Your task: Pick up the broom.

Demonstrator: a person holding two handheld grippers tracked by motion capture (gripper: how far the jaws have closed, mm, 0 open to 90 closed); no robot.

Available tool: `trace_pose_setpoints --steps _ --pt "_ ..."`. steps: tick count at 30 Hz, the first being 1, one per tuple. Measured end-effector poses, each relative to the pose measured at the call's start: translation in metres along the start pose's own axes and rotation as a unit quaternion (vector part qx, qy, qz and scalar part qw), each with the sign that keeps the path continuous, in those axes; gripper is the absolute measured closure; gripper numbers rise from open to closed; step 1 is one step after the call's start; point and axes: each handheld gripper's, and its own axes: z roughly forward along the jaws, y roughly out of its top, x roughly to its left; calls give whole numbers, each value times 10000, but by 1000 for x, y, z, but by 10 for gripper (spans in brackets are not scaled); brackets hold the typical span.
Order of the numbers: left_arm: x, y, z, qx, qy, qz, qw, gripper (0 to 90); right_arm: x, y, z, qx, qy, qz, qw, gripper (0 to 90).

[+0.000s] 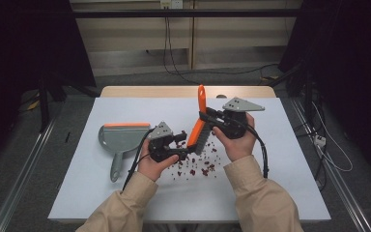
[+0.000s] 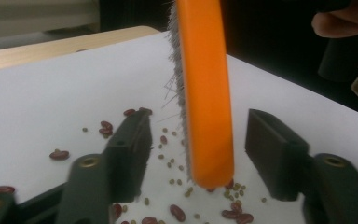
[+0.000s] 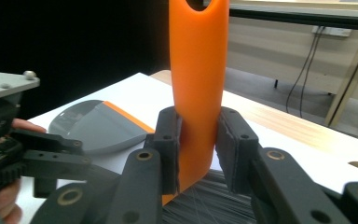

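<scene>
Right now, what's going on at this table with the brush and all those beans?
A person is working with a hand-held gripper in each hand. The right gripper is clamped on the orange brush, holding it over a scatter of red and small green beans on the white table. The left gripper has its jaws either side of the brush head, not pressing on it. A grey dustpan lies off to the left, with no beans in it.

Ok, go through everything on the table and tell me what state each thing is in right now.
Brush: lifted, tilted, clamped by its orange handle.
Right gripper: shut on the brush.
Left gripper: jaws either side of the brush head, not pressing.
Dustpan: flat on the table, untouched, no beans visible inside.
Beans: scattered loose under the brush.
</scene>
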Motion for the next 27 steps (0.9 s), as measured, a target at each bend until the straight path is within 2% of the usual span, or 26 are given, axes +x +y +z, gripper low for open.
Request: trace_pose_setpoints --steps 1,4,5,8,11,13,14,16,17,20,22,23,24,25,27 --pt "0 0 0 7 -23 -40 10000 491 2 0 2 -10 46 27 10000 716" --pt "-2 -1 1 112 -9 16 9999 564 5 1 4 -23 74 12 10000 716" --pt "-3 -2 1 128 -9 18 9999 688 7 2 5 -26 116 16 9999 716" --pt "-4 -4 -2 182 339 -8 9993 705 10 2 8 6 111 -16 9999 714" --pt "-5 -5 -3 121 396 -63 9991 706 11 2 10 39 151 22 9999 710" --pt "-5 -5 -4 64 446 -84 9990 707 12 3 12 -36 142 73 9999 700" --pt "-5 -5 -5 20 479 -83 9988 707 12 3 13 -52 96 52 9999 678" --pt "-4 -5 -7 -47 579 -80 9983 707 14 3 15 -72 -2 -23 10000 551" --pt "-4 -5 -7 -47 579 -80 9983 707 14 3 15 -72 -2 -23 10000 551" --pt "-2 -7 -9 -116 628 -145 9979 708 17 1 19 -78 -185 -43 9998 406" --pt "-2 -7 -10 -143 663 -131 9976 708 17 1 19 -100 -212 -19 9997 379" --pt "-1 -7 -11 -152 676 -136 9975 708 17 0 20 -117 -290 26 9995 310" --pt "-2 -7 -11 -163 702 -145 9973 708 17 0 20 -117 -290 26 9995 310" --pt "-1 -7 -12 -173 715 -141 9972 708 17 -1 21 -146 -340 141 9992 256" --pt "-1 -7 -13 -180 755 -111 9969 708 17 -1 21 -156 -346 208 9991 240"
